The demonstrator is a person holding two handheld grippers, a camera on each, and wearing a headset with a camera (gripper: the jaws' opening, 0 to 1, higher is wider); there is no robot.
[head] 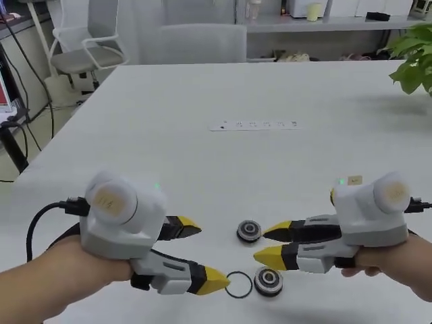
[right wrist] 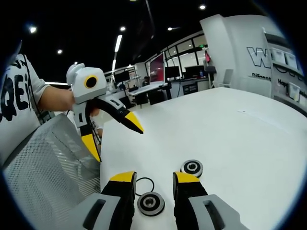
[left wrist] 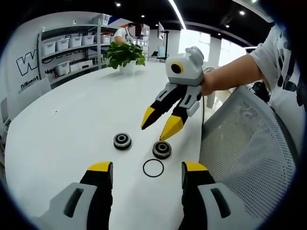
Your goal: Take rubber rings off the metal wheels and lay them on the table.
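Storage bins (left wrist: 62, 43) stood in rows on shelving well beyond the left gripper (left wrist: 146, 168); their contents could not be made out. A pale pot (left wrist: 127, 70) far ahead of that gripper held a leafy green plant (left wrist: 123, 52).

The left gripper's jaws were spread wide with nothing between them. Their tips were yellow and wedge-shaped, on black fingers (left wrist: 98, 191) with grey housings. Just ahead of the tips, centred between them, a thin black rubber ring (left wrist: 153, 168) lay flat and loose on the smooth white table (head: 202, 101), a plain round loop free of any wheel.

Just beyond the ring, close beside it, sat the near wheel (left wrist: 161, 149), a thick disc lying flat, with a dark outer band and a bright metal hub. The far wheel (left wrist: 122, 141), of the same shape, lay apart from it, ahead of the left gripper's left-hand jaw. Whether either dark band was rubber could not be told.

The right gripper (head: 263, 244) pointed toward the left gripper (head: 202, 253), its jaws parted by a narrower gap and clamped on nothing. In its own view the near wheel (right wrist: 150, 203) lay low between its two jaws, the far wheel (right wrist: 192, 167) just past its right-hand tip, and the ring (right wrist: 143, 186) beside its left-hand jaw, partly hidden. In the head view the far wheel (head: 249, 230) lay just off the upper right jaw tip and the near wheel (head: 268, 281) below the lower one, with the ring (head: 238, 284) beside the left gripper's lower tip.

A grey mesh chair back (left wrist: 240, 158) stood to the right of the left gripper.
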